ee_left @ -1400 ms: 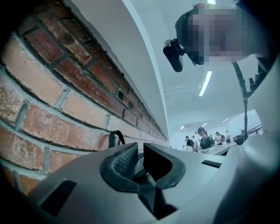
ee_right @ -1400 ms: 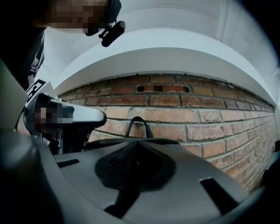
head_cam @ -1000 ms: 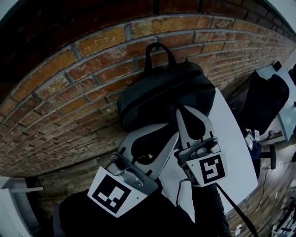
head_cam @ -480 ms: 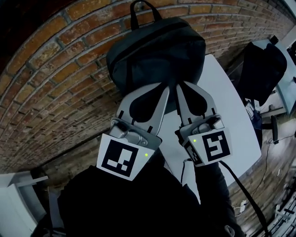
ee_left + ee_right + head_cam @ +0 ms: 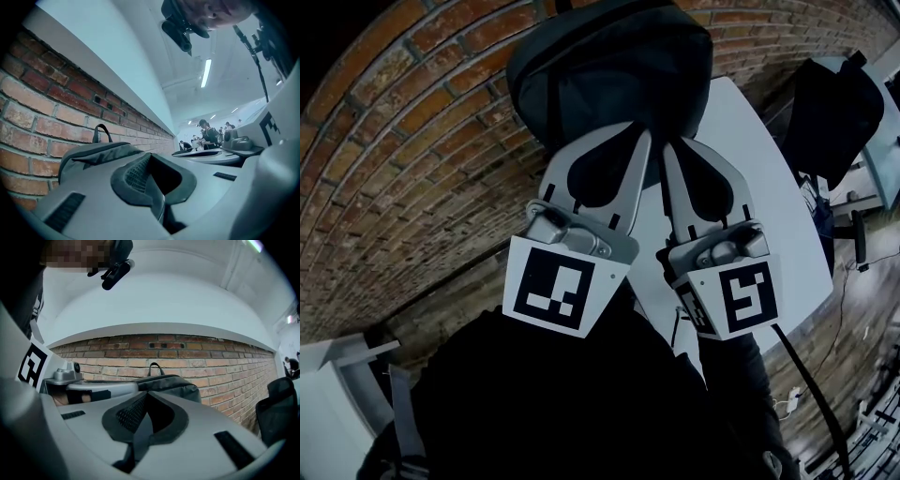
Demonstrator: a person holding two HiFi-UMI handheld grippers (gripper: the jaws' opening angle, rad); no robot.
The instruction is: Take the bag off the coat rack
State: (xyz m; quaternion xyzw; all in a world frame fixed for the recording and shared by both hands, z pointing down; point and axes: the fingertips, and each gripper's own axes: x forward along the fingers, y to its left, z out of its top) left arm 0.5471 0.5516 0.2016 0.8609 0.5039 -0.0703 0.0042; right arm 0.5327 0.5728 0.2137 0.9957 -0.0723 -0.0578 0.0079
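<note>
A ceiling light (image 5: pixel 205 72) is glowing brightly; the head view is looking dim, fisheye curving the brick wall (image 5: pixel 412 169).

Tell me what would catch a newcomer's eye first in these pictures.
A dark grey fabric backpack with a loop handle, up against the red brick wall. Below it in the head view, the left gripper and right gripper point at it side by side, jaws shut.

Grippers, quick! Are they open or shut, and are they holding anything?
Left gripper: closed, holding nothing.
Right gripper: closed, holding nothing.
</note>
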